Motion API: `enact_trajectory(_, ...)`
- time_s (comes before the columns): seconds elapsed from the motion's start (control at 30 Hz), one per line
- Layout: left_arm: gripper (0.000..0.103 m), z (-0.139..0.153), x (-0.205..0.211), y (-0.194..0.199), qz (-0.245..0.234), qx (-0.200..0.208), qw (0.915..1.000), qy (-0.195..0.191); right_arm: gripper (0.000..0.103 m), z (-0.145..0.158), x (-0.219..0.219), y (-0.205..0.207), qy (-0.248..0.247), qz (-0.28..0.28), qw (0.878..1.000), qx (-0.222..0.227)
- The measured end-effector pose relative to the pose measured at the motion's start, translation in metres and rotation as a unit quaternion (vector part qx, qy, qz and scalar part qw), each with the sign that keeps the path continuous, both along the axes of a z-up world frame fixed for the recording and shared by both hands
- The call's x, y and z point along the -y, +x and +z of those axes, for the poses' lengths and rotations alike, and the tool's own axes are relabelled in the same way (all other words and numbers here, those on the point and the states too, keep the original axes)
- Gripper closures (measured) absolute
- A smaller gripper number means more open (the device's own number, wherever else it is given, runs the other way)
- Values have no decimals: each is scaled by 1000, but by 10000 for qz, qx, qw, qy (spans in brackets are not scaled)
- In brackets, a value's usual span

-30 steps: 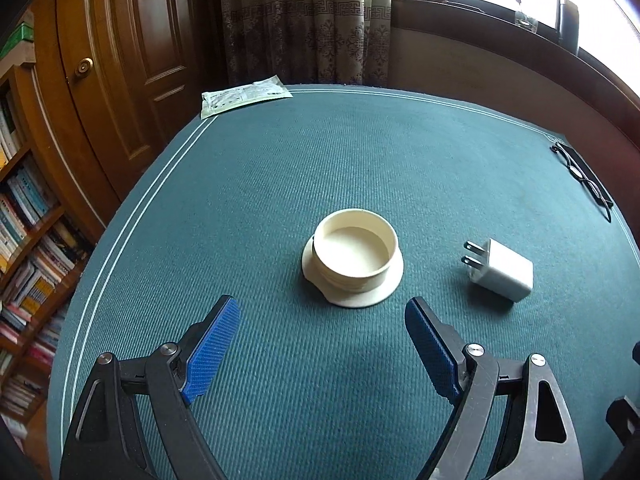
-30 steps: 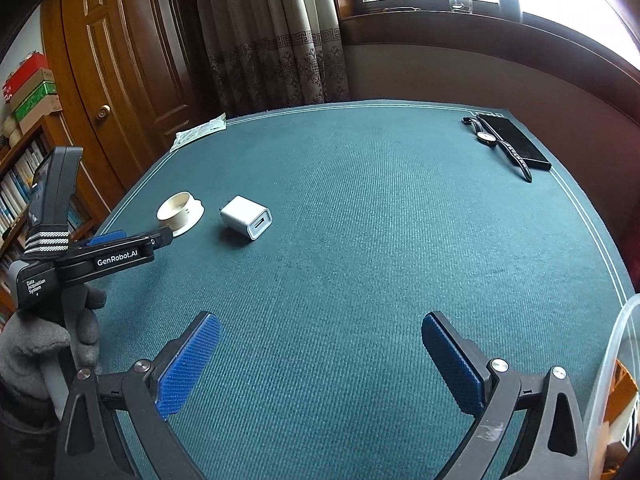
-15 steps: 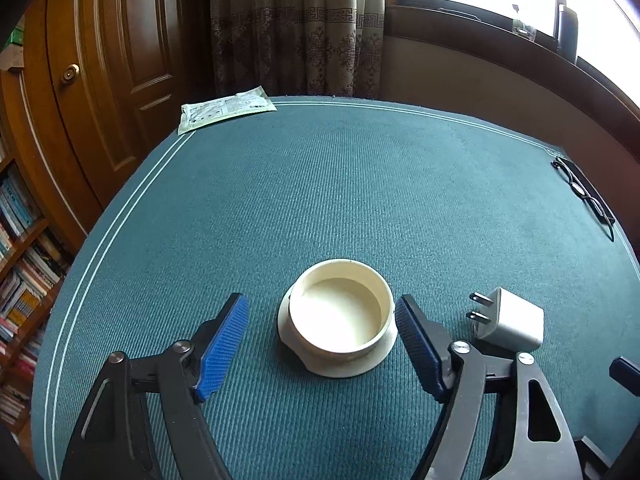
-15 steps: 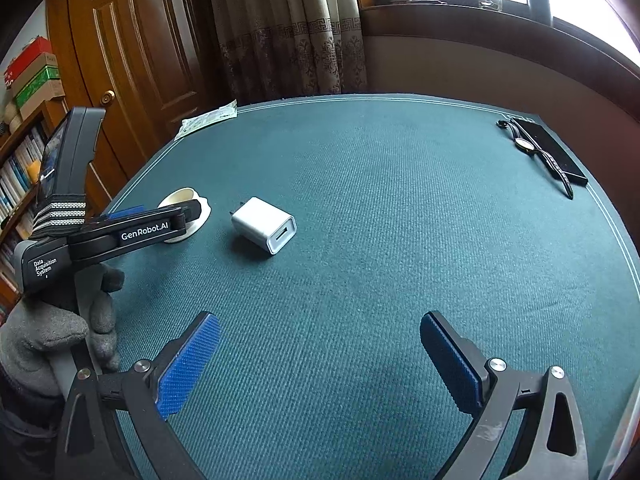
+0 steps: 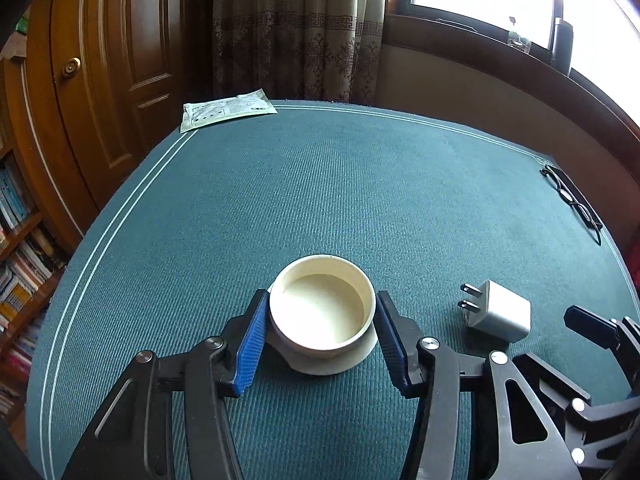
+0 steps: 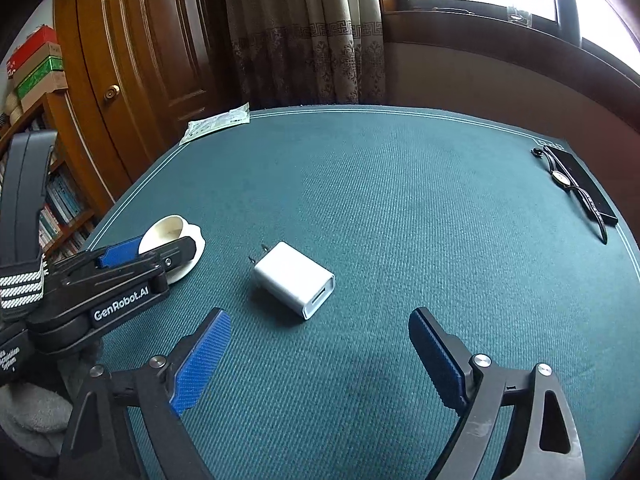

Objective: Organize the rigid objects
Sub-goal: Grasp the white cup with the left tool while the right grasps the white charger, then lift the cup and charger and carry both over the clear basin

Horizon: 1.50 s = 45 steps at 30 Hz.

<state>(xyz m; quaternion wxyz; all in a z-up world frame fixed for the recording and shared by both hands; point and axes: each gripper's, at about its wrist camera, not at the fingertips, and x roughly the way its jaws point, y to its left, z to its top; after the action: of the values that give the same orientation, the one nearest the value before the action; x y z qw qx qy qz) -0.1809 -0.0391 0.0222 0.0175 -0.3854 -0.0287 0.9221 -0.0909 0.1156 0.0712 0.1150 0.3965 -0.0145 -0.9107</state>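
A cream round bowl [image 5: 324, 320] with a flared base sits on the green table cloth [image 5: 320, 184]. My left gripper [image 5: 320, 300] straddles it; its jaws are closing and both blue pads touch the bowl's wall. A white plug charger [image 5: 498, 314] lies just right of the bowl, prongs pointing left. In the right wrist view the charger [image 6: 294, 278] lies ahead of my right gripper [image 6: 320, 316], whose jaws are closing with nothing between them. That view also shows the left gripper [image 6: 152, 252] on the bowl [image 6: 170, 228], held by a gloved hand [image 6: 28, 412].
A flat paper packet [image 5: 226, 110] lies at the far left corner of the table. A pair of glasses [image 5: 572, 200], a wristwatch [image 6: 560, 176] and a black slab [image 6: 588, 190] lie along the right edge. A bookshelf [image 5: 20, 272] and a wooden door [image 5: 112, 80] stand left of the table.
My left gripper has come forward around the bowl and narrowed until its pads meet the wall. The right gripper has moved towards the charger and narrowed slightly.
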Motion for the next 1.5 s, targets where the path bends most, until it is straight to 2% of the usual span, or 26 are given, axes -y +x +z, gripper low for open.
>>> enact_trajectory(0.2,50,3,3,5,73,-44,10000,19,17,-2,11,-19,3,-10,10000,31)
enact_trajectory(0.37,50,3,3,6,82,-40,10000,31,27,-8,19,-30,49,-1,9999,114)
enact_trajectory(0.53,50,1,3,7,92,-24,9999,43,48,-11,20,-29,114,-11,9998,154)
enact_trajectory(0.97,50,2,-6,12,-28,-55,10000,24,49,-6,10,0,158,-6,9998,129)
enact_trajectory(1.5,50,17,-45,41,-606,-234,9979,-1,49,16,-46,68,138,-388,9992,-15)
